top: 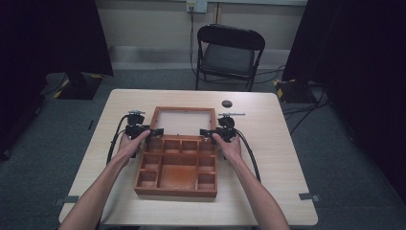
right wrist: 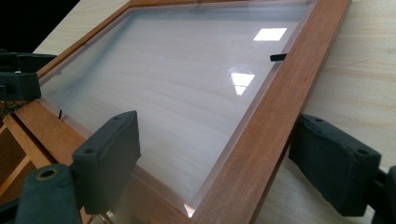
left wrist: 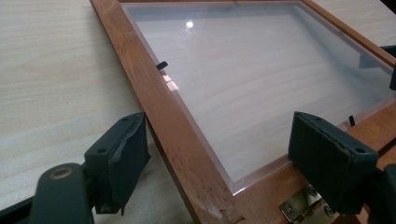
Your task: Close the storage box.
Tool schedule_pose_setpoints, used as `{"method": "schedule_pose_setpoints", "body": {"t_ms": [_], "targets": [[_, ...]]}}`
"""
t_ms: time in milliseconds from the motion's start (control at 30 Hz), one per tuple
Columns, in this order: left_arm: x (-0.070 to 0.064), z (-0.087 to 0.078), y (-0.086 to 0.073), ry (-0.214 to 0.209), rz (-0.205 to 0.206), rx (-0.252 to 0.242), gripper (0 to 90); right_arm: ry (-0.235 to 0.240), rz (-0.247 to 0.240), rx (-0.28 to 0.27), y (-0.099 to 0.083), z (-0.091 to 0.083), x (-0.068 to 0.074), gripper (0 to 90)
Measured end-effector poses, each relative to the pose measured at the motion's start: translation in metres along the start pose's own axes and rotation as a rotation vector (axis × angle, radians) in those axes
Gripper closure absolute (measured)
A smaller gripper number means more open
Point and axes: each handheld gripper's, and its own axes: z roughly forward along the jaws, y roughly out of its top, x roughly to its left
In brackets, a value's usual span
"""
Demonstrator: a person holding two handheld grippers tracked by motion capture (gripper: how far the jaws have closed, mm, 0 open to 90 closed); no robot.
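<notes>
Dark curtains flank a grey-floored room where a black folding chair point(top: 230, 51) stands beyond the far edge of a pale wooden table point(top: 277, 158). At the middle of that table lies a wooden compartment box point(top: 177, 167), its dividers showing and every cell seemingly bare, with its glazed lid point(top: 184, 120) swung open toward the far edge and lying low over the tabletop, joined to the box by a metal hinge point(left wrist: 299, 209). The left gripper point(top: 152, 132) straddles the lid's left frame rail near the hinge end, its jaws apart, one pad outside the rail and one over the clear pane; the right gripper point(top: 207, 132) mirrors it on the right rail, jaws likewise spread and not clamped. A small dark round object point(top: 227, 103) rests near the far edge, well apart from the box. Judging from this, the work on the lid is at its very start or end: both claws bracket the rails but neither has bitten, so gripping and swinging the lid over the compartments seems to remain.
</notes>
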Motion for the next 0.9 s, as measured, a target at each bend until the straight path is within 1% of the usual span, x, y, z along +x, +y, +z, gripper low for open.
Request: {"method": "schedule_pose_setpoints", "body": {"t_ms": [33, 100, 167, 267, 300, 333, 433, 467, 567, 600, 700, 733, 767, 833, 900], "targets": [[0.0005, 0.0002, 0.0006, -0.002, -0.006, 0.006, 19.5, -0.001, -0.001, -0.002, -0.0002, 0.0001, -0.0001, 16.0], [-0.0001, 0.0007, 0.0014, 0.010, 0.004, 0.009, 17.9, 0.000, -0.002, -0.008, -0.0009, 0.0001, -0.0002, 16.0], [-0.0003, 0.0008, 0.0012, 0.012, -0.001, 0.010, 16.4, -0.003, -0.001, -0.007, -0.0007, -0.0001, 0.0002, 16.0], [0.0014, 0.0018, 0.0005, -0.005, -0.031, 0.014, 16.4, -0.004, -0.002, -0.008, -0.0008, -0.0001, 0.0003, 16.0], [0.0014, 0.0018, 0.0005, -0.005, -0.031, 0.014, 16.4, -0.004, -0.002, -0.008, -0.0008, -0.0001, 0.0003, 16.0], [0.0021, 0.0025, 0.0005, -0.015, -0.037, 0.015, 16.4, -0.004, -0.004, -0.010, -0.0010, -0.0002, 0.0005, 16.0], [0.0022, 0.0053, -0.0004, -0.027, -0.062, 0.015, 14.4, -0.013, -0.010, -0.015, -0.0009, -0.0004, 0.0015, 16.0], [0.0020, 0.0064, -0.0006, -0.042, -0.071, 0.012, 14.4, -0.018, -0.013, -0.015, -0.0008, -0.0008, 0.0022, 16.1], [0.0008, 0.0062, 0.0004, -0.034, -0.062, 0.012, 14.2, -0.025, -0.025, -0.018, -0.0001, -0.0015, 0.0034, 16.2], [-0.0003, 0.0053, 0.0013, -0.028, -0.049, 0.011, 14.3, -0.033, -0.034, -0.027, 0.0004, -0.0027, 0.0039, 18.1], [-0.0012, 0.0045, 0.0020, -0.025, -0.041, 0.012, 14.6, -0.035, -0.043, -0.033, 0.0011, -0.0041, 0.0041, 19.6], [-0.0008, 0.0045, 0.0023, -0.030, -0.045, 0.007, 15.1, -0.037, -0.051, -0.038, 0.0014, -0.0045, 0.0042, 20.6], [0.0001, 0.0043, 0.0022, -0.042, -0.049, 0.007, 16.9, -0.046, -0.044, -0.058, 0.0021, -0.0069, 0.0045, 25.0], [0.0021, 0.0044, 0.0016, -0.060, -0.052, 0.001, 17.3, -0.045, -0.042, -0.064, 0.0022, -0.0077, 0.0041, 26.1], [0.0027, 0.0048, 0.0012, -0.069, -0.062, -0.002, 18.1, -0.043, -0.042, -0.067, 0.0027, -0.0085, 0.0034, 26.8]]}}
